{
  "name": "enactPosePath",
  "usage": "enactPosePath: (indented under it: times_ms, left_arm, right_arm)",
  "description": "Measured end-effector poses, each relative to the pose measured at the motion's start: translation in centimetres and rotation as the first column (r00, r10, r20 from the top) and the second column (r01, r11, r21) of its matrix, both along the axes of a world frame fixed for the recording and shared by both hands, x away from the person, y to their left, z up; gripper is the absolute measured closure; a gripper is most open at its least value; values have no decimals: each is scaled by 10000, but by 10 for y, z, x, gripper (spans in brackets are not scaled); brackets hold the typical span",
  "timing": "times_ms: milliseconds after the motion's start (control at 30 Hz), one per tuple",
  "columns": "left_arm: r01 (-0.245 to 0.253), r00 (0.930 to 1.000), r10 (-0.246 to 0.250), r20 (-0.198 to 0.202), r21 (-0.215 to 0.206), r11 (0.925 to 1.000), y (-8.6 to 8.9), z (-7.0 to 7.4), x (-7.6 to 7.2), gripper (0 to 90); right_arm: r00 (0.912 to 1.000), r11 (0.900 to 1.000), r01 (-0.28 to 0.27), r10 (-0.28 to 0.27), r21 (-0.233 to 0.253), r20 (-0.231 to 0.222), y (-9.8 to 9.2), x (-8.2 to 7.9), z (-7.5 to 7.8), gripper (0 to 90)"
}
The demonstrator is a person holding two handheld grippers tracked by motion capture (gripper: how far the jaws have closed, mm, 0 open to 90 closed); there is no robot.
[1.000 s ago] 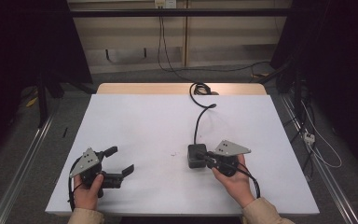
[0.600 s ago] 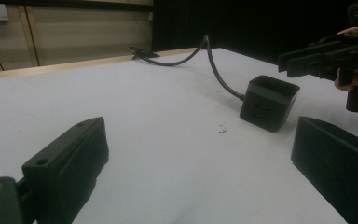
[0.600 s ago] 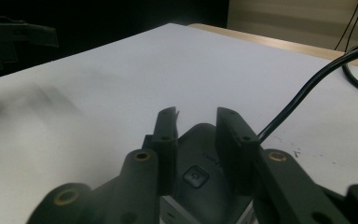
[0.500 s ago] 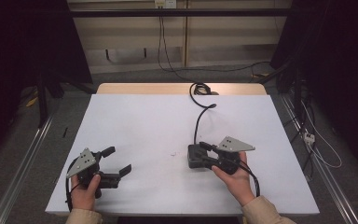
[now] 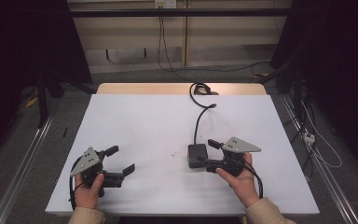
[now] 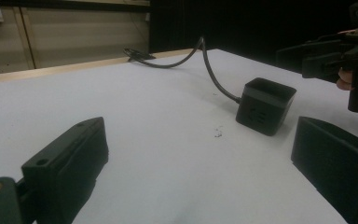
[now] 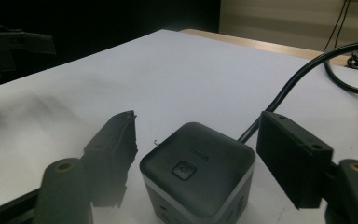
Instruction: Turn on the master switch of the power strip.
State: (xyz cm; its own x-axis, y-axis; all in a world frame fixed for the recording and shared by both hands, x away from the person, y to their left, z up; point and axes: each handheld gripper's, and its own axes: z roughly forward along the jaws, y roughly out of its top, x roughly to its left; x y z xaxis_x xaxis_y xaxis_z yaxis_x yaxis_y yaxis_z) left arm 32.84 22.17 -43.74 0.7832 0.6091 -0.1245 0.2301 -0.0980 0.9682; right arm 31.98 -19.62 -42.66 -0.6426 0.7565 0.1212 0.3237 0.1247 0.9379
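Since 1 s ago the right gripper (image 5: 209,153) has shifted right w/ the black cube (image 5: 196,155); fingers spread either side of it, not pinching. Left gripper (image 5: 120,159) sits near the front-left edge, fingers spread. White table (image 5: 144,121) mostly bare; cable (image 5: 198,119) runs to the far edge. Dark room around.

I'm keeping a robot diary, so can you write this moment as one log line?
right hand-held gripper: open, jaws either side of black power cube | left hand-held gripper: open, holding nothing | cube's cable: runs to table's far edge
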Motion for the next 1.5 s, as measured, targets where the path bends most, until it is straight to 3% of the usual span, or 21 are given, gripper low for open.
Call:
enactPosePath:
  times_ms: [400,933,1167,1400,1500]
  left_arm:
    - [-163,9999,162,-41,-95,9998,6,0,-4,35]
    - [-575,9983,576,45,-80,9983,23,2,-17,34]
    - [-674,9977,675,34,-95,9977,28,1,-19,34]
    - [-680,9977,680,59,-68,9977,29,1,-20,34]
    - [-688,9976,688,48,-57,9976,28,1,-20,34]
  right_arm:
    - [9998,9998,208,-208,48,25,-4,0,1,216]
    - [9990,9992,-377,379,-103,235,-3,-9,5,181]
    - [9984,9984,-554,555,-78,102,-2,-10,4,151]
    - [9971,9970,-739,743,-219,139,-8,-15,0,126]
    - [9973,9975,-705,706,-55,190,-13,-17,-1,114]
